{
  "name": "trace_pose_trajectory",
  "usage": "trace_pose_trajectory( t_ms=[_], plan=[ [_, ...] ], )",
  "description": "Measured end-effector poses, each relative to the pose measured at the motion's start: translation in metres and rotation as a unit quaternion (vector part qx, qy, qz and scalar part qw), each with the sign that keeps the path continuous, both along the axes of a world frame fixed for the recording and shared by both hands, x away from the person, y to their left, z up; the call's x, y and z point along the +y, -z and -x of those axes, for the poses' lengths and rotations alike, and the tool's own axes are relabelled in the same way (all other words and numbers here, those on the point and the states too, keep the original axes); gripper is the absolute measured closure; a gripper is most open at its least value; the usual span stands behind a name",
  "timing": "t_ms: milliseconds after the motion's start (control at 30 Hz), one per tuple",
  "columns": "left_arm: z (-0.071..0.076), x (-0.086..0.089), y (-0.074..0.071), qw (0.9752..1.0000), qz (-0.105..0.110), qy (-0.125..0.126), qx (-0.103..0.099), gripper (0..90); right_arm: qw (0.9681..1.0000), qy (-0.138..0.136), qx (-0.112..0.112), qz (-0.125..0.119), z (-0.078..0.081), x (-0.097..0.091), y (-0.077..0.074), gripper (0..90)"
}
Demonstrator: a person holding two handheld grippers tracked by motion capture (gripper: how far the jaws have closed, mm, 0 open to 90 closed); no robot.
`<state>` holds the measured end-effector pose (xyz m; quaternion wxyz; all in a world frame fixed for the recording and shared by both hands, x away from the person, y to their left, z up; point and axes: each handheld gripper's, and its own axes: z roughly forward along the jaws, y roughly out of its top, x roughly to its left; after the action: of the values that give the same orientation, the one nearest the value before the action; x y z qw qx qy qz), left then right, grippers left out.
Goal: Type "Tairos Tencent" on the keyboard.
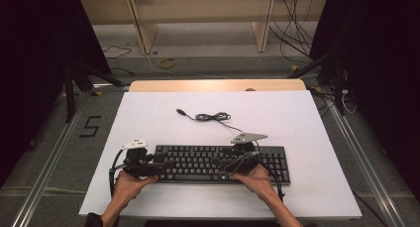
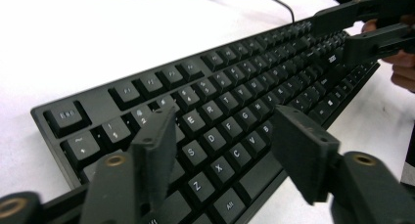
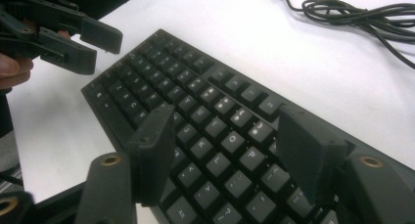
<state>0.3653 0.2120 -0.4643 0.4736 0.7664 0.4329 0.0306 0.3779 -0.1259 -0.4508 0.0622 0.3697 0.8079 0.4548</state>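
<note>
Black keyboard (image 1: 218, 163) lies flat on the white board (image 1: 148, 123), near the board's front edge, long side running left to right. My left gripper (image 1: 141, 163) sits at the keyboard's left end; in the left gripper view my jaws stand released, spread wide over the letter keys with a clear gap between them and nothing held. My right gripper (image 1: 242, 160) is over the keyboard's right half, just left of the number pad; in the right gripper view those jaws are spread apart too, hanging above the keys and gripping nothing. Whether either pair touches the keycaps I cannot tell. Left hand (image 1: 130, 183) and right hand (image 1: 257, 180) come in just in front of the keyboard. Behind the keyboard its black cable (image 1: 213, 117) lies in a loose bundle on the board, plug end (image 1: 181, 111) trailing off to the left of the bundle.
</note>
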Motion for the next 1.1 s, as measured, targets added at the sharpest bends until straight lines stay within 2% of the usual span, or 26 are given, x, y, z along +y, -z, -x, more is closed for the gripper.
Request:
trace_pose_trajectory(
  t_ms=[333,600,833,1100],
  plan=[
    [-0.008,-0.006,0.005,0.9993,-0.029,0.007,0.021,65.0,0.9999,-0.002,-0.010,-0.009,0.009,-0.006,-0.002,37.8],
    [-0.012,-0.013,0.008,0.9975,-0.066,0.015,0.021,78.4,0.9997,-0.002,-0.019,-0.016,0.015,-0.009,-0.004,36.8],
    [-0.015,-0.017,0.009,0.9960,-0.083,0.020,0.027,85.1,0.9994,-0.002,-0.028,-0.019,0.019,-0.012,-0.004,36.6],
    [-0.017,-0.018,0.010,0.9954,-0.088,0.024,0.028,88.9,0.9994,-0.004,-0.029,-0.019,0.023,-0.015,-0.003,36.2]
  ],
)
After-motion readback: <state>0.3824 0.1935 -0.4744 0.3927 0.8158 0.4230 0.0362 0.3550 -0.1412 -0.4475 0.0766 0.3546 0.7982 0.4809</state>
